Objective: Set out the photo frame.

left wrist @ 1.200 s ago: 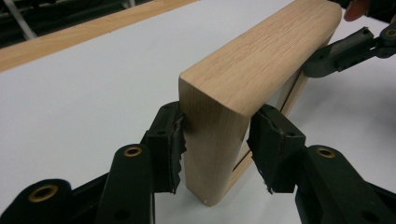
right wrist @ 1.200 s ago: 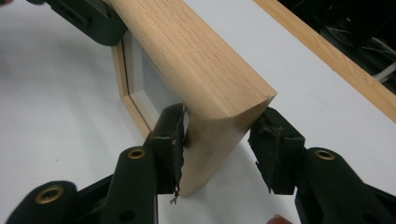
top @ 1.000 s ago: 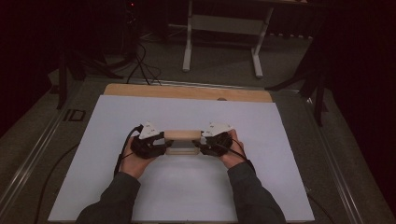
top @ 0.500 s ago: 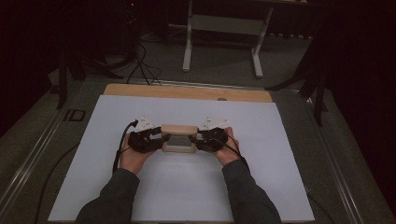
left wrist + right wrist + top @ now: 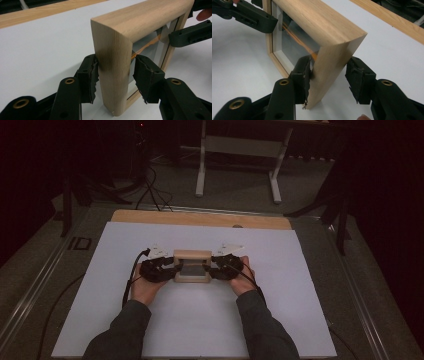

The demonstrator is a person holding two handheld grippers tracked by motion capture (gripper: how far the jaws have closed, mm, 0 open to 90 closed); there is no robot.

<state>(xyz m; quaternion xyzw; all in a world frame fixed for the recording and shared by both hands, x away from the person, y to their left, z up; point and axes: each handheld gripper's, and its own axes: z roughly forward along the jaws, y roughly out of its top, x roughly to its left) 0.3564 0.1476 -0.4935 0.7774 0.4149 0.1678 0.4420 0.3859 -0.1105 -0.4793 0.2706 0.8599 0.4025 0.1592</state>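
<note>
Upright on the white surface [image 5: 150, 320], a wooden picture frame [image 5: 191, 265] stands between both grippers. Left gripper [image 5: 115, 75] fingers straddle its left side, one pad touching, the other slightly apart. Right gripper [image 5: 329, 77] fingers straddle its right side likewise, partly open.

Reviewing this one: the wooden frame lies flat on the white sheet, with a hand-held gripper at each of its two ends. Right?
Not flat. The frame stands upright on its lower edge on the white sheet, as the left gripper view shows. The rest holds: the left hand-held gripper and the right hand-held gripper sit at its two ends.
</note>
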